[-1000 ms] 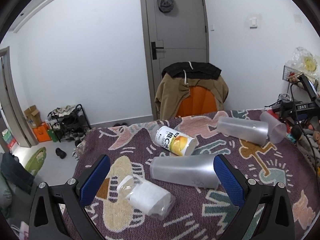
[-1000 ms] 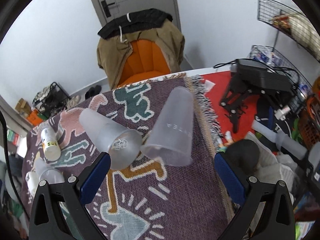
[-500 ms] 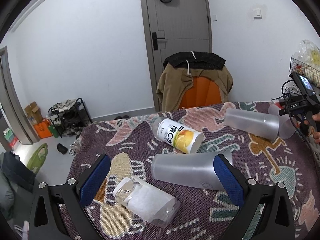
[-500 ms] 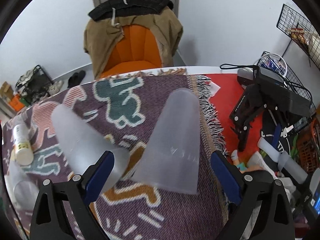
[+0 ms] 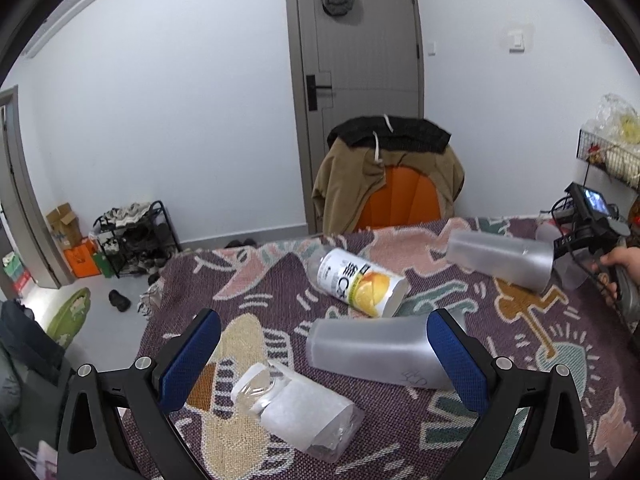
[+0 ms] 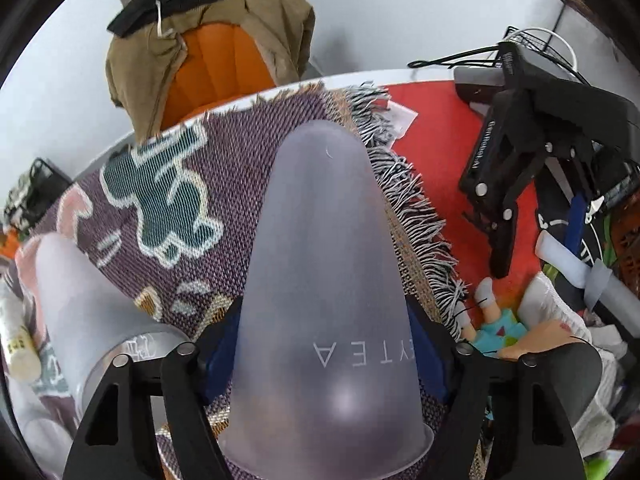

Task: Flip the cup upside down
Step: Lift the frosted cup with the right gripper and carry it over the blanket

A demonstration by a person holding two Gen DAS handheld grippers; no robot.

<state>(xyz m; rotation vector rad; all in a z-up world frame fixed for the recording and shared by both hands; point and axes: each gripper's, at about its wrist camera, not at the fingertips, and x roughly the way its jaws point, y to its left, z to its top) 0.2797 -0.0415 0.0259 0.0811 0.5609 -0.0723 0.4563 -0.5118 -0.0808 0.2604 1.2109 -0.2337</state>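
Having closed in from wide apart, the right gripper (image 6: 326, 354) is now clamping the frosted cup (image 6: 320, 280) for flipping, while the left gripper (image 5: 320, 354) is hovering, fingers apart.

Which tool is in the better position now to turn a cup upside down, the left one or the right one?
Right. The right tool has its pads against the frosted cup; the left tool is open above the table, holding nothing.

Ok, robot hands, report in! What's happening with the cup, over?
Right gripper shut on the frosted cup, cup lying on the blanket. Left gripper open, holding nothing. Second cup close alongside on the left. Over.
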